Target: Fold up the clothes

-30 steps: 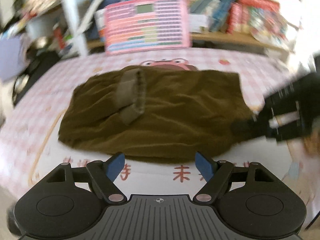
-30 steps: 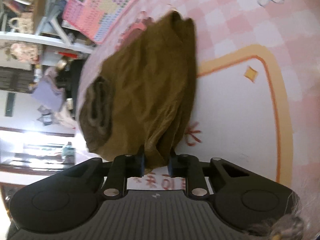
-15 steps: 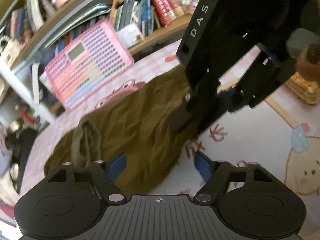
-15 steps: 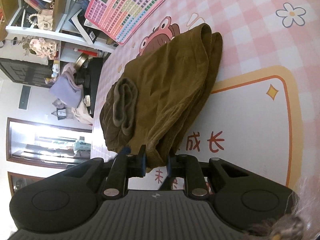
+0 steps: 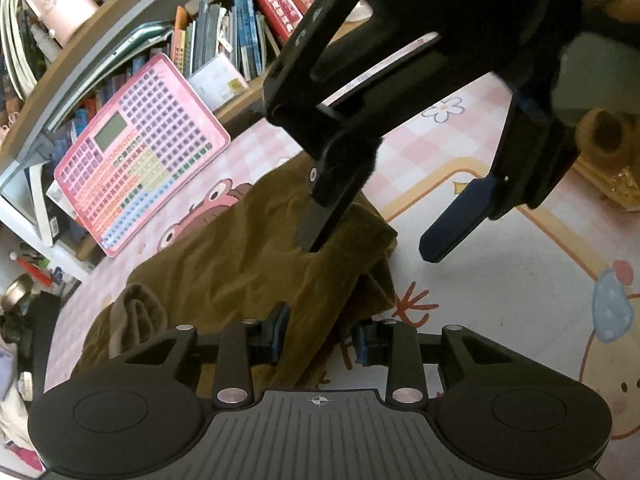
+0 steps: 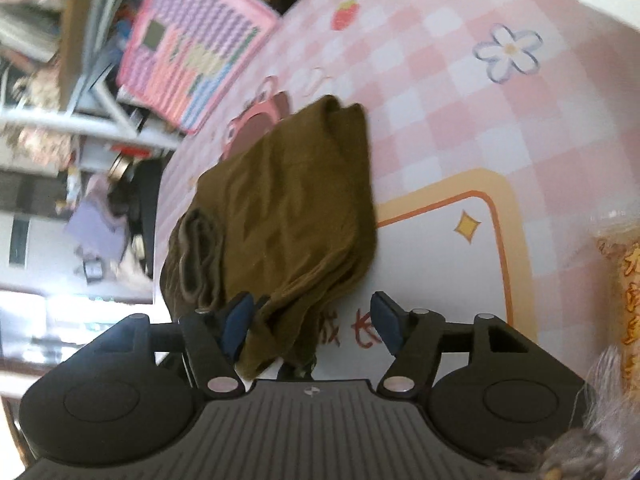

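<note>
Left gripper [image 5: 320, 338] pinching the near folded edge of the olive garment [image 5: 248, 264], cloth bunched between both blue pads. Right gripper [image 6: 316, 320] spread wide, hanging just above the same edge, gripping nothing. Beyond the tips, garment lying folded on the pink checked mat [image 6: 460, 92]; farther out, a pink keyboard toy [image 5: 140, 152] leaning on a bookshelf [image 5: 224, 40].

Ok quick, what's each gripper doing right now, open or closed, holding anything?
Left gripper: shut on the brown garment.
Right gripper: open, holding nothing, garment edge lying loosely between its jaws.

Left fingers [image 5: 280, 334] pinched, right fingers [image 6: 386, 322] apart
</note>
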`<action>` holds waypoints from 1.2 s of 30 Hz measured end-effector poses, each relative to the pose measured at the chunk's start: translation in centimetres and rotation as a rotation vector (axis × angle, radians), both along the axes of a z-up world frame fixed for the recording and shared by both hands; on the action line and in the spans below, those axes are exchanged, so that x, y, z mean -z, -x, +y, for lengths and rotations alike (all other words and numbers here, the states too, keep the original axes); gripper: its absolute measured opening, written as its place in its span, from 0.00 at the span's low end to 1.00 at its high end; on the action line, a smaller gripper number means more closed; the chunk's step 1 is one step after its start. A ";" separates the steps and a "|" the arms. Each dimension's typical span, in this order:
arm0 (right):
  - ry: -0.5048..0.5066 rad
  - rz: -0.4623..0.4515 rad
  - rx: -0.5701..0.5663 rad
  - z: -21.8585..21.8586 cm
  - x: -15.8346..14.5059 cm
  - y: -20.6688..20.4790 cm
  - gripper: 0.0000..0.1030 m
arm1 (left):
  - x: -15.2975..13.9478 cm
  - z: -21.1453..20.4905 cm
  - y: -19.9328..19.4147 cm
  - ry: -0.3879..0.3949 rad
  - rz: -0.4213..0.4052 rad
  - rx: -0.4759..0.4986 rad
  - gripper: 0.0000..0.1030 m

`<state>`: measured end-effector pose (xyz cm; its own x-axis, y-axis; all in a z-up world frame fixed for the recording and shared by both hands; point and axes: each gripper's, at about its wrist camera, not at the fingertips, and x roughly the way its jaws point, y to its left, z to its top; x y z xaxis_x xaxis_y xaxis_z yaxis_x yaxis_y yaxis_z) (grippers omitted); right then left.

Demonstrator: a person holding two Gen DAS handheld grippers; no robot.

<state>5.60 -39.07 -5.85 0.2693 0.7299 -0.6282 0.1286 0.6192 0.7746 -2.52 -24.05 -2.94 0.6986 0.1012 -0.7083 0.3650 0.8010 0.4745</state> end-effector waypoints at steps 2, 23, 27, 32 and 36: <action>0.008 0.031 0.027 0.0 0.6 -0.6 0.61 | 0.1 -0.1 -0.2 0.004 0.012 0.008 0.29; -0.084 0.085 0.134 1.2 1.1 -4.7 0.13 | -5.3 3.4 3.4 0.335 -0.043 -0.075 0.09; -0.080 0.044 0.177 -0.4 0.4 -4.1 0.11 | -5.8 2.5 3.6 0.402 -0.034 -0.023 0.09; -0.031 -0.026 0.247 -3.5 -1.5 -2.8 0.10 | -6.6 1.2 3.8 0.525 -0.025 0.095 0.09; -0.018 -0.025 0.288 -4.7 -2.2 -2.1 0.10 | -6.8 1.5 4.1 0.587 -0.021 0.116 0.09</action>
<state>7.68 -43.77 -3.68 0.4825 0.6321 -0.6064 0.2782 0.5459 0.7903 -6.59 -22.59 3.82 0.6964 -0.3806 -0.6085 0.4611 0.8870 -0.0271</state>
